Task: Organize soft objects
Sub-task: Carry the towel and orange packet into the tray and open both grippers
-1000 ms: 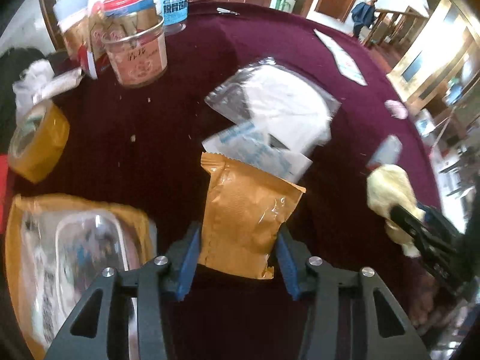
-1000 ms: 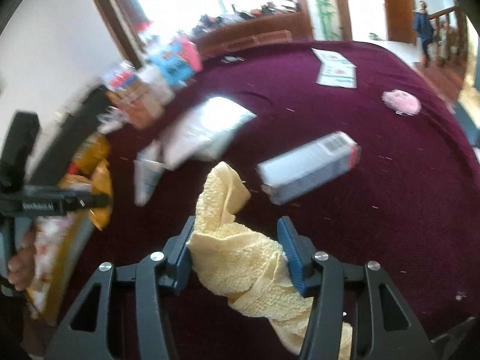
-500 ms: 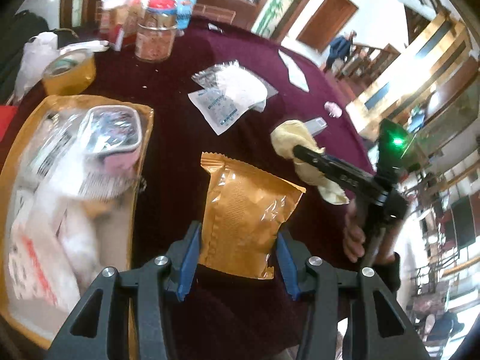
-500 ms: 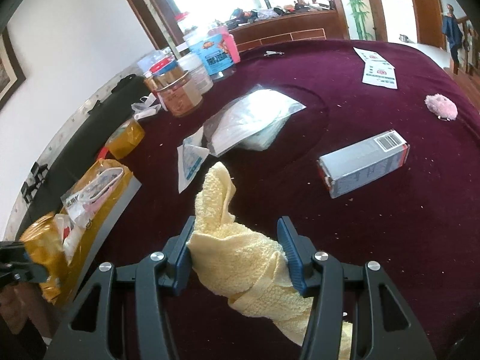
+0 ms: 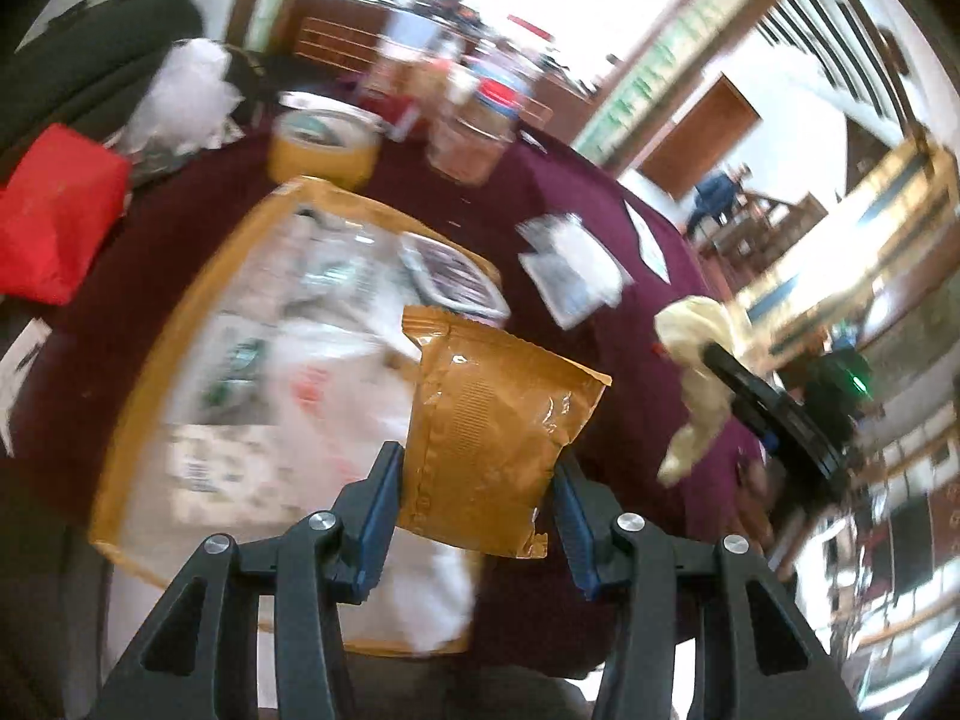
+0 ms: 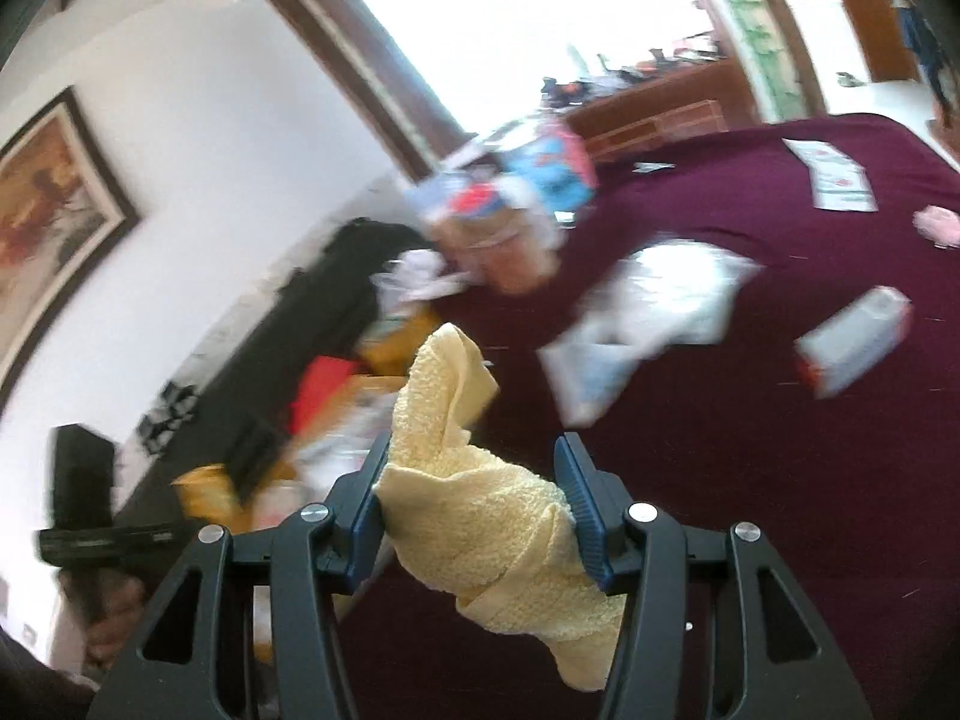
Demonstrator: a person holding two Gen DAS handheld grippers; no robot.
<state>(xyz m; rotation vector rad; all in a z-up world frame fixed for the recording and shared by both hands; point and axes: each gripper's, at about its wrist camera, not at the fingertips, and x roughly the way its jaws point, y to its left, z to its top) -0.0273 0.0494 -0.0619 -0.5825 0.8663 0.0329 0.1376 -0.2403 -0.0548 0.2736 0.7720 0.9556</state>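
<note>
The left gripper (image 5: 477, 495) is clamping an orange packet (image 5: 489, 438) above the yellow tray (image 5: 156, 360) for deposit, while the right gripper (image 6: 474, 507) is pinching a yellow towel (image 6: 480, 516).

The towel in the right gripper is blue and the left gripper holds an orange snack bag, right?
Not quite. The towel in the right gripper is pale yellow, not blue, as the right wrist view shows. The left gripper does hold an orange snack bag.
</note>
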